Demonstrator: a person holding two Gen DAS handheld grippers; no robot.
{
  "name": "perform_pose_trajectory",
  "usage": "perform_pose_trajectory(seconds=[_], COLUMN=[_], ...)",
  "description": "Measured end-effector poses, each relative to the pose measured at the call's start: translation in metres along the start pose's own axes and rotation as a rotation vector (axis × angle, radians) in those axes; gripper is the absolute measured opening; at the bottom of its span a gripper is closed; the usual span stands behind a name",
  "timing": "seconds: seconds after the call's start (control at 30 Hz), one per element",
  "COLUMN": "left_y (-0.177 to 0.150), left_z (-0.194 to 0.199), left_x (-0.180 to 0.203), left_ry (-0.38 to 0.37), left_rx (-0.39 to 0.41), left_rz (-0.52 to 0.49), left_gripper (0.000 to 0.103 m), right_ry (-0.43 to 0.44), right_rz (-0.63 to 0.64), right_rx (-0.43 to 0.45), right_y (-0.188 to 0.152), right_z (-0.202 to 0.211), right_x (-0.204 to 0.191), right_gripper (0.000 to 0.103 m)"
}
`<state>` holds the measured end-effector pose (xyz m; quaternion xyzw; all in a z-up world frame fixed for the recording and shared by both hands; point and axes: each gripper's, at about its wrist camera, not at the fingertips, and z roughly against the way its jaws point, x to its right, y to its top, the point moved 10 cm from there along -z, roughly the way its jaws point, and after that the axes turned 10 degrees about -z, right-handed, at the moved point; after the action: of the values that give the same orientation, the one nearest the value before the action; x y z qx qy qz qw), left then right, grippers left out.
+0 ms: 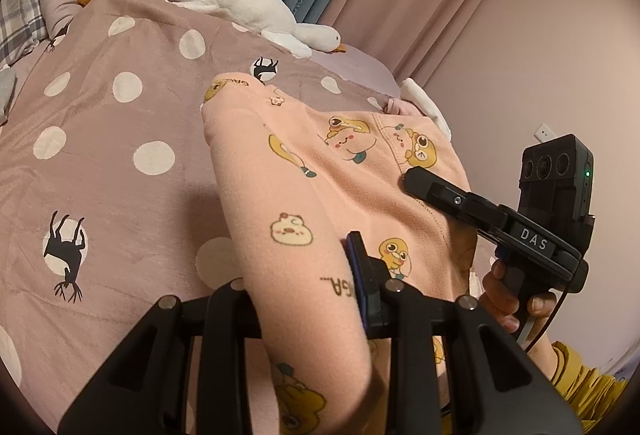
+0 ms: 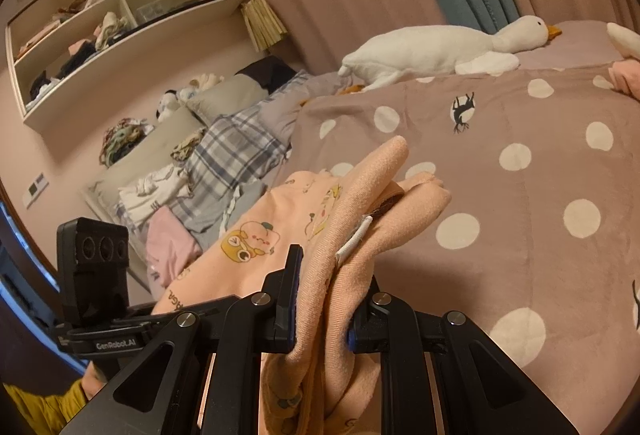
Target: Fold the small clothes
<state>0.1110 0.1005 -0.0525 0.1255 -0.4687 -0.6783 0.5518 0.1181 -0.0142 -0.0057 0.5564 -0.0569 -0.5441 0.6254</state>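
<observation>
A peach garment [image 1: 320, 171] printed with cartoon animals hangs stretched between both grippers above the bed. In the left wrist view my left gripper [image 1: 298, 277] is shut on one bunched edge of it; the blue pad of one finger [image 1: 356, 267] presses the cloth and the other finger is mostly covered. My right gripper [image 1: 416, 181] grips the garment's far edge, held by a hand [image 1: 516, 299]. In the right wrist view my right gripper [image 2: 332, 287] is shut on thick folds of the garment [image 2: 280, 219], with a white label showing.
A mauve bedspread [image 1: 100, 115] with white dots lies under the garment. A white goose plush [image 1: 240, 3] lies along the far side by the curtains. Plaid pillows [image 2: 236, 151], loose clothes and a wall shelf [image 2: 120, 15] are at the bed's head.
</observation>
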Motion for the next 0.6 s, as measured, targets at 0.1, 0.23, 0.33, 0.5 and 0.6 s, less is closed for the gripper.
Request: perform_pose_trajectory(seconds=[0.1,0.23,0.33,0.5,0.6], left_y=[0.001,-0.001,-0.004,-0.008,-0.011], left_z=[-0.004,-0.014,-0.024,-0.036,-0.043], left_x=[-0.007,-0.019,-0.027,-0.038,-0.044], left_ry=[0.004,0.018,0.025,0.029,0.035], left_rx=[-0.007,-0.022,-0.042,-0.071,-0.083], left_rz=[0.006,0.016,0.028,0.041,0.048], left_gripper=[0.029,0.029,0.029,0.029,0.029], right_ry=[-0.004,-0.013,-0.025,-0.046,-0.05], right_rz=[0.003,0.001,0.004,0.011,0.007], right_rx=[-0.016,-0.052,-0.084,-0.121,-0.13], right_y=[-0.002,-0.007,-0.011,-0.017,-0.018], right_z=[-0.005,-0.016,-0.026,-0.039,-0.046], right_x=[0.001,0.005,0.009,0.017,0.021], right_gripper=[0.019,0.019,0.019,0.019,0.019])
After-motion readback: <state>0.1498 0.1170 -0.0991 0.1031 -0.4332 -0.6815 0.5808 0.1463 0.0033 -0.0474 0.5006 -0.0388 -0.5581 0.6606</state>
